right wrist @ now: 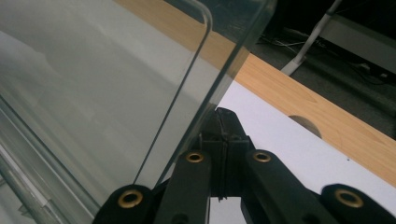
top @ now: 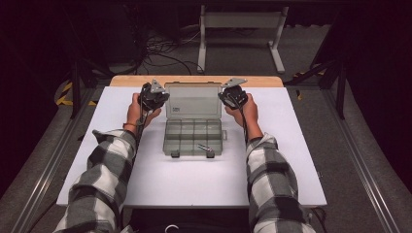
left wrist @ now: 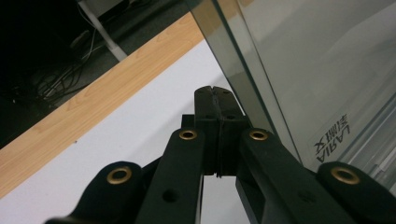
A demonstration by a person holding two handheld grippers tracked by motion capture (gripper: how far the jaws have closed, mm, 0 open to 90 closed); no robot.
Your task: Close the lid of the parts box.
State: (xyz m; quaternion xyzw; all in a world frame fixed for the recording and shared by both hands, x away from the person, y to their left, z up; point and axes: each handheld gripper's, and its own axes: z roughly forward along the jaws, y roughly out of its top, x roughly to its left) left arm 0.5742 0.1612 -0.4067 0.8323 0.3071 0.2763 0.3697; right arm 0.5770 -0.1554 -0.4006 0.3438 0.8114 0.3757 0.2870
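A white surface (top: 194,179) with a wooden strip along its far edge carries everything. At its middle stands a clear grey plastic compartment box (top: 193,137), its lid (top: 193,101) raised upright at the far side and its divided tray lying open toward the near side. A person's forearms in checked sleeves reach in from the near edge, one on each side of the box.

The left tool (top: 154,96) sits at the lid's left edge; in the left gripper view (left wrist: 215,95) its jaws are pressed together, just beside the lid's edge (left wrist: 243,70), and I cannot tell whether they touch it. The right tool (top: 233,94) sits at the lid's right edge; in the right gripper view (right wrist: 223,122) its jaws are likewise pressed together, right against the lid's edge (right wrist: 205,93).

A small metal part (top: 206,148) lies in the tray's near right compartment. A small label shows on the lid.
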